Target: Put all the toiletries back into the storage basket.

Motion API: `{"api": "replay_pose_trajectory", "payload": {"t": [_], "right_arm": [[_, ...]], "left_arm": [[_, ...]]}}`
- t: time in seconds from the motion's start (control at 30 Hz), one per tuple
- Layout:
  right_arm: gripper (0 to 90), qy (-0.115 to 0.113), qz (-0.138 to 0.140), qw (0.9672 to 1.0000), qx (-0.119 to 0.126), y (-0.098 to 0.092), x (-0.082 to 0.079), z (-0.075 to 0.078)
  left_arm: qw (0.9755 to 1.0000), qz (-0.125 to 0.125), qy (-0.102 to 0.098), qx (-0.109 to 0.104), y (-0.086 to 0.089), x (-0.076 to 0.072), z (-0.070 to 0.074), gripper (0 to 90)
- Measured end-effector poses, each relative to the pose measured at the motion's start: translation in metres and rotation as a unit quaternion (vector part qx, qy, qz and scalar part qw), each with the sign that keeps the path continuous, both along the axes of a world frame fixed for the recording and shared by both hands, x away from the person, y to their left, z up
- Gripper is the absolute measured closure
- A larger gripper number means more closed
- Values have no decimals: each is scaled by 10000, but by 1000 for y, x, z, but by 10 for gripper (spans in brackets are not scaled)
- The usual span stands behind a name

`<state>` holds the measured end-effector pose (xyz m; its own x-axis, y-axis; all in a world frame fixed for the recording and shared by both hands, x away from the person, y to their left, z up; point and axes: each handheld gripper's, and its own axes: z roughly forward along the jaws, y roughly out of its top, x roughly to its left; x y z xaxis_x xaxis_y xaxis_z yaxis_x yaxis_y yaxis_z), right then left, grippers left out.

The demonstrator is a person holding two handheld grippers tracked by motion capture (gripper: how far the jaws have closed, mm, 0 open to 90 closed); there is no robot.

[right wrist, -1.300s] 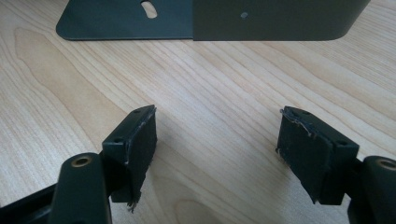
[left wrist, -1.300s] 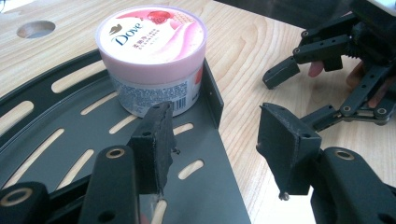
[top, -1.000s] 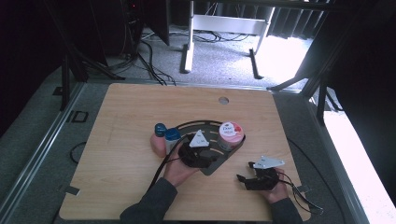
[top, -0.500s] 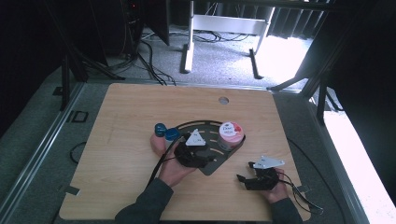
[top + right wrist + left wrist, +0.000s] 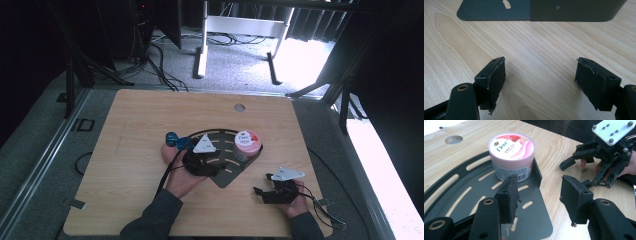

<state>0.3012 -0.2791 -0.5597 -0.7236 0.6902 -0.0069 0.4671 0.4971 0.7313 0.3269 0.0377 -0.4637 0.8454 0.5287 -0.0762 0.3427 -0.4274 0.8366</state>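
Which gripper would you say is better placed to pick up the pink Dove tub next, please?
Probably the left. The left gripper hangs open over the dark tray, its jaws pointing at the Dove tub just ahead. The right gripper is open too, but sits over bare table outside the tray's wall.

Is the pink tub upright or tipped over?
Upright: the pink tub stands on its base on the dark slotted tray, lid facing up.

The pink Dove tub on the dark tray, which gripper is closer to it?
Left. The left gripper hovers open over the tray just short of the Dove tub; the right gripper rests off the tray on the table.
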Motion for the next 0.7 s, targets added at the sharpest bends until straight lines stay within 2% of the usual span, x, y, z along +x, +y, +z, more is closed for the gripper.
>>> {"api": "replay_pose_trajectory", "payload": {"t": [0.47, 0.7], "right_arm": [[240, -6, -2, 10000, 7, 0, 0, 0], [240, -4, -2, 10000, 7, 0, 0, 0]], "left_arm": [[9998, -2, -137, 121, 6, 1, 15, 467], [9998, -44, -119, 182, 10, 3, 22, 466]]}}
